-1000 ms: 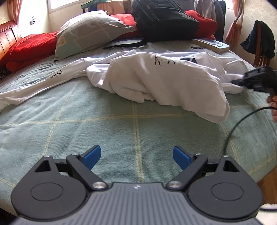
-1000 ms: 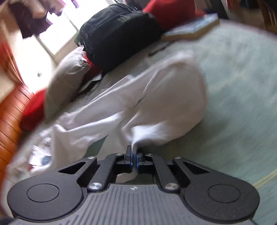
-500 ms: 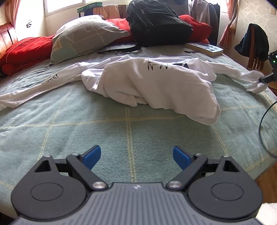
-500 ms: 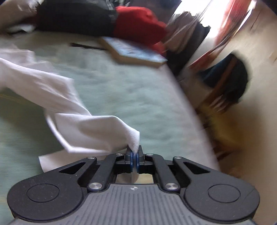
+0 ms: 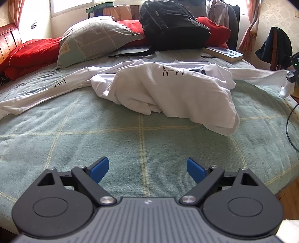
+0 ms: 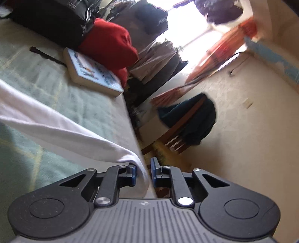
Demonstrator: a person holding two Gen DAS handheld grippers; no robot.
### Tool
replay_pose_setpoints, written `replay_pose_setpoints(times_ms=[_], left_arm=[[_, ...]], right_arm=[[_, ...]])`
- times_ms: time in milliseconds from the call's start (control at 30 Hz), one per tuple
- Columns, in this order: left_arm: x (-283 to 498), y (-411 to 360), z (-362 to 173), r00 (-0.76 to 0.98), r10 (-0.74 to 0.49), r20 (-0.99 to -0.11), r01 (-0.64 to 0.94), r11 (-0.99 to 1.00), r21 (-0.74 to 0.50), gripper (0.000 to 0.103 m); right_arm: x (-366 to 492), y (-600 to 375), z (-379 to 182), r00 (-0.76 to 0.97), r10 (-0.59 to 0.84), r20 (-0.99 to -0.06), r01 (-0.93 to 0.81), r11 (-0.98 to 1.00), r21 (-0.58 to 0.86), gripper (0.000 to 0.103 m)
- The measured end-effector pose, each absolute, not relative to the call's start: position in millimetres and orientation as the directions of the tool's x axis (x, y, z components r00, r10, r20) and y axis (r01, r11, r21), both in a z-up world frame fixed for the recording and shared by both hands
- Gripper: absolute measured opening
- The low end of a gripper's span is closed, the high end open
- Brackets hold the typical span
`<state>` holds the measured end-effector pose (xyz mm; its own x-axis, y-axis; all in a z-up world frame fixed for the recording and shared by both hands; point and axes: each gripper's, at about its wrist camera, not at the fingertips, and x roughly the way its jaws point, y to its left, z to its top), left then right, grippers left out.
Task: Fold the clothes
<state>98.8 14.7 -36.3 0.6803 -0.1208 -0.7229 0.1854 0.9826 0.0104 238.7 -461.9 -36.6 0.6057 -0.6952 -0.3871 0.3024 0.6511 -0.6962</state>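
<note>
Left wrist view, left to right: red bedding (image 5: 28, 54) by the wooden headboard, grey-green pillow (image 5: 93, 39), black backpack (image 5: 172, 24), book (image 5: 223, 53) near the bed's far right corner. White long-sleeve shirt (image 5: 168, 95) lies bunched mid-bed on the green checked blanket (image 5: 130, 142). Its left sleeve (image 5: 46, 89) is spread flat toward the left edge, with black print ending in "S!"; the rest is not readable. Black lettering on the chest is upside down and folded, unreadable. The right sleeve (image 5: 261, 74) is pulled out straight, lifted off the bed toward the right edge.

Left gripper (image 5: 147, 168) hovers over bare blanket, jaws wide apart, nothing between them, well apart from the shirt.

Right gripper (image 6: 143, 172) is at the bed's right edge; its jaws have just been opening, a narrow gap now, sleeve cuff (image 6: 142, 168) hanging between the blue pads, no longer pinched. Small white lettering on the backpack (image 6: 46, 16) is too blurred to read. Book cover (image 6: 93, 71) shows colourful drawings. Chair (image 6: 186, 127) with dark clothing beyond.
</note>
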Motion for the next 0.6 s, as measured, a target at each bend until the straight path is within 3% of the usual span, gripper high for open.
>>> replay_pose_setpoints(times_ms=[100, 200, 300, 500, 600], left_arm=[[99, 13, -37, 0.679, -0.127, -0.724, 0.193, 0.981, 0.009, 0.09], [99, 11, -36, 0.679, -0.136, -0.721, 0.204, 0.979, 0.008, 0.09], [98, 9, -36, 0.677, -0.141, -0.722, 0.212, 0.977, 0.007, 0.09], [95, 5, -35, 0.676, -0.143, -0.722, 0.223, 0.975, 0.015, 0.09], [94, 4, -33, 0.678, -0.141, -0.722, 0.224, 0.974, 0.02, 0.09]], right_arm=[[225, -471, -30, 0.604, -0.614, -0.508, 0.305, 0.767, -0.564, 0.019], [207, -483, -25, 0.611, -0.472, -0.635, 0.304, 0.881, -0.363, 0.03], [190, -494, -21, 0.619, -0.312, -0.721, 0.3, 0.942, -0.15, 0.033], [174, -500, -15, 0.668, -0.16, -0.727, 0.323, 0.942, 0.089, 0.038], [173, -507, -9, 0.712, -0.071, -0.699, 0.314, 0.922, 0.226, 0.045]])
